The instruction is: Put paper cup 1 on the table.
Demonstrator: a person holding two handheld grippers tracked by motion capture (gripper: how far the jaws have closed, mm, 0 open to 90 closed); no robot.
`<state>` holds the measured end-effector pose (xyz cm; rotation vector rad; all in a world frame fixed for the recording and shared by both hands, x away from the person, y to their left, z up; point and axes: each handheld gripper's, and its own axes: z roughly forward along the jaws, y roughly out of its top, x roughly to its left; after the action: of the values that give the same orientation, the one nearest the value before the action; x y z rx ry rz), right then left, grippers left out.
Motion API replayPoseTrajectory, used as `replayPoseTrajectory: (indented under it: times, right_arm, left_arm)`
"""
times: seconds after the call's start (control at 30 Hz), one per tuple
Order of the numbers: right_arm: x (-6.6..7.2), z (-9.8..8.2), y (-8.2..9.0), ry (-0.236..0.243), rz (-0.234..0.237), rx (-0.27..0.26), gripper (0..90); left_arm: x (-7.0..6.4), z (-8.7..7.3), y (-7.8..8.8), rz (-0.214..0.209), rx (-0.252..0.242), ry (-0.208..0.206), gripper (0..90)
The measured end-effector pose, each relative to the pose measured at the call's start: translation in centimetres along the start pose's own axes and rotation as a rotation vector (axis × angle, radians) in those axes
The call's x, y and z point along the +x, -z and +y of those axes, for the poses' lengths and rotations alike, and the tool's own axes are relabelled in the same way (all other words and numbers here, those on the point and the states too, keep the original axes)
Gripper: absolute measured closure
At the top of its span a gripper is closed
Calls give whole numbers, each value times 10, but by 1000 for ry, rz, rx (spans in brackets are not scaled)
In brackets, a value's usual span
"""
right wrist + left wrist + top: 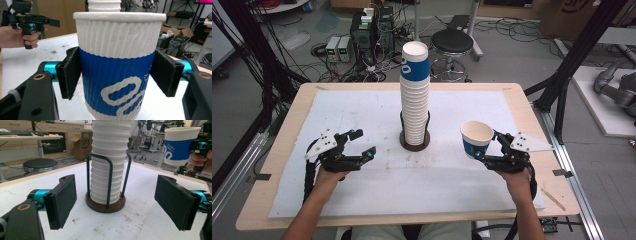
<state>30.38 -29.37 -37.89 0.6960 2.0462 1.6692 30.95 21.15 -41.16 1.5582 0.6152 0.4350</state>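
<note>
A tall stack of white ribbed paper cups [415,100] stands upright in a black wire holder with a round brown base [415,144] at the middle of the table; its top cup has a blue band. My left gripper [364,142] hovers left of the stack, open, with nothing between its pads [63,200]; the stack [108,162] stands ahead of it. My right gripper [486,145] is to the right of the stack, shut on a single blue-and-white paper cup [476,139], held upright off the table. Its pads [71,75] press the cup [117,65] on both sides.
A white mat [362,190] covers the wooden table [277,165]. Beyond the far edge are a black stool [452,42], electronics boxes [367,30] and cables on the floor. Black frame posts [562,95] stand at the right.
</note>
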Motion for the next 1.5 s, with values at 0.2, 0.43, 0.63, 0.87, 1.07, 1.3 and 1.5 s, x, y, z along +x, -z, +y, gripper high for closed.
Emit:
replayPoseTrajectory:
  times: [0.2,0.43,0.63,0.87,1.07,1.3,1.5]
  right_arm:
    - [-6,-1,-8,5,-36,6,299]
    - [-21,-4,-21,-20,-112,9,299]
    - [-36,-11,-30,-56,-207,39,299]
    - [-54,-25,-41,-106,-290,105,299]
    - [-63,-41,-49,-155,-321,161,299]
    - [-67,-53,-52,-175,-337,216,295]
    - [-65,-52,-49,-165,-334,257,294]
  left_arm:
    - [0,0,0,5,3,-4,178]
    - [-1,-1,-1,4,9,-5,179]
    - [-1,-3,-2,-3,20,-8,179]
    - [-2,-4,-4,-6,32,-7,179]
    - [-2,-5,-4,-5,37,-11,180]
    - [-2,-5,-4,-9,37,-6,181]
    - [-3,-5,-4,-9,33,-5,183]
